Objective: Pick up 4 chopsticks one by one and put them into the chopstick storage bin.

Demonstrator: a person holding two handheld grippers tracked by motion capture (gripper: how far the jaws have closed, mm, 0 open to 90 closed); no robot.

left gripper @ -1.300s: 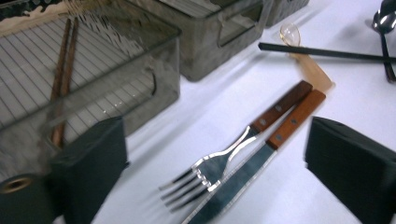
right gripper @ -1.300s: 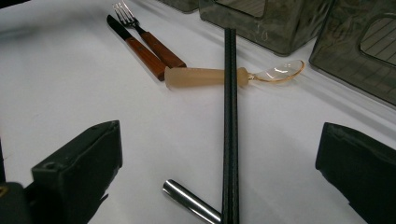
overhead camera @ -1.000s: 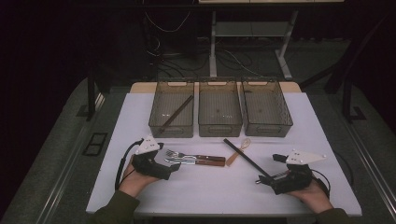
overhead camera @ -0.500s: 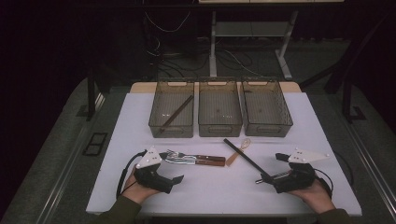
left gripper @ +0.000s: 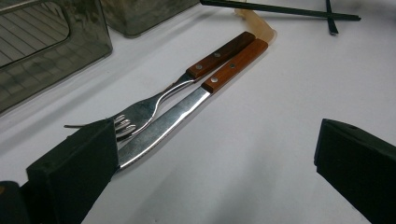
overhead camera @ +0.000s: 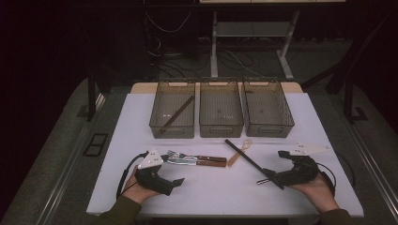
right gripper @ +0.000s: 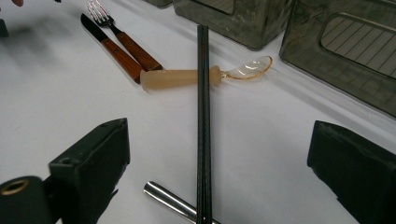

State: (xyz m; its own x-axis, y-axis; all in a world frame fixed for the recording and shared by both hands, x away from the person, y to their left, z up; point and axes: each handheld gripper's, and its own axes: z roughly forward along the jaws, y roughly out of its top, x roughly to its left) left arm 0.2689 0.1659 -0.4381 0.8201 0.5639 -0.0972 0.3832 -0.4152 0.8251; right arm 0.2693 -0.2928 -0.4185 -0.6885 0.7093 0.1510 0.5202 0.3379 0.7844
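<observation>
Both claws are sitting low on the white worktop (overhead camera: 206, 197), lower part of the high view, jaws standing wide, nothing gripped. Looks like cutlery is getting sorted into the three bins at centre frame.

Right claw (overhead camera: 277, 176) is lining up on the dark chopstick (overhead camera: 246, 156); in the right gripper view that chopstick (right gripper: 202, 112) is running straight up the middle between the jaws. Judgement: good alignment already, so the claw should be going fwd and down, closing across the stick near its close end, clear of the metal rod (right gripper: 173, 201) crossing under it at bottom centre. Also needs lifting clean off the spoon (right gripper: 205, 74), since the stick is lying over the spoon's pale handle and could drag it.

Left claw (overhead camera: 166, 185) is pointing twd the fork (left gripper: 154, 105) and knife (left gripper: 187, 109), which are lying side by side, touching, wooden handles twd upper right of the left gripper view. Fork tines are partly hidden behind the left jaw. Picking one w/o the other may be tricky.

The chopstick looks thin, long, dark, slightly glossy, prob. slippery, so a firm centred pinch matters. Left bin (overhead camera: 172, 110) is already holding a matching dark stick (overhead camera: 176, 115) lying diagonally; middle bin (overhead camera: 221, 108) and right bin (overhead camera: 267, 108) are looking empty.
</observation>
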